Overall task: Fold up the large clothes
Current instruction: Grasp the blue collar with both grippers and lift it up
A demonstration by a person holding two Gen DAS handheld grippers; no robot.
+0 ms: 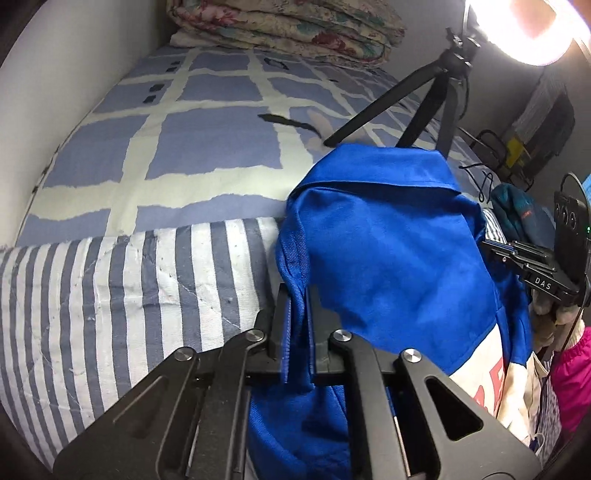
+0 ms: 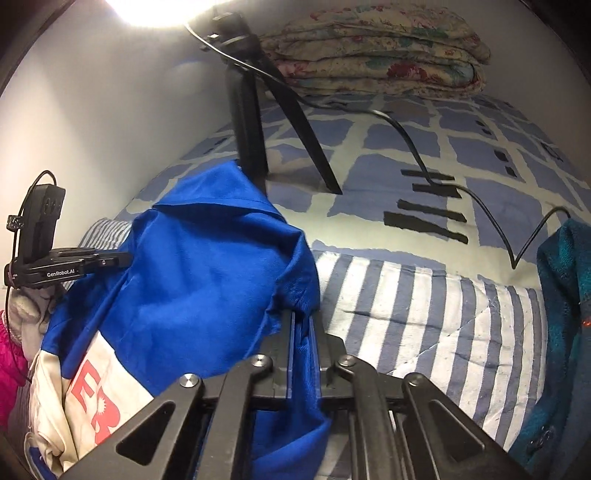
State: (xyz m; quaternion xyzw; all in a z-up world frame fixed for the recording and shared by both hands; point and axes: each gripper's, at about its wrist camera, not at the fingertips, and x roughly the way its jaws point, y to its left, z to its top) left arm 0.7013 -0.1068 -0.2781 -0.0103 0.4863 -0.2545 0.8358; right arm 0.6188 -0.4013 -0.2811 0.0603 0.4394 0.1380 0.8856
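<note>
We are looking across the bed (image 1: 207,155), its blue-and-cream checked cover running to the far end, where a folded floral quilt (image 1: 288,29) is resting. A striped quilt (image 1: 122,288) is lying along the bed's near edge. Over that edge the blue garment (image 1: 388,251) is hanging bunched between our two tools, a white panel with red letters showing at its lower part. A black tripod (image 2: 251,122) is standing on the bed just behind it. We are holding the left gripper (image 1: 297,317) with jaws pinching one edge of the blue garment, and the right gripper (image 2: 301,332) with jaws pinching the opposite edge. A teal garment (image 2: 565,332) is hanging near the right.
</note>
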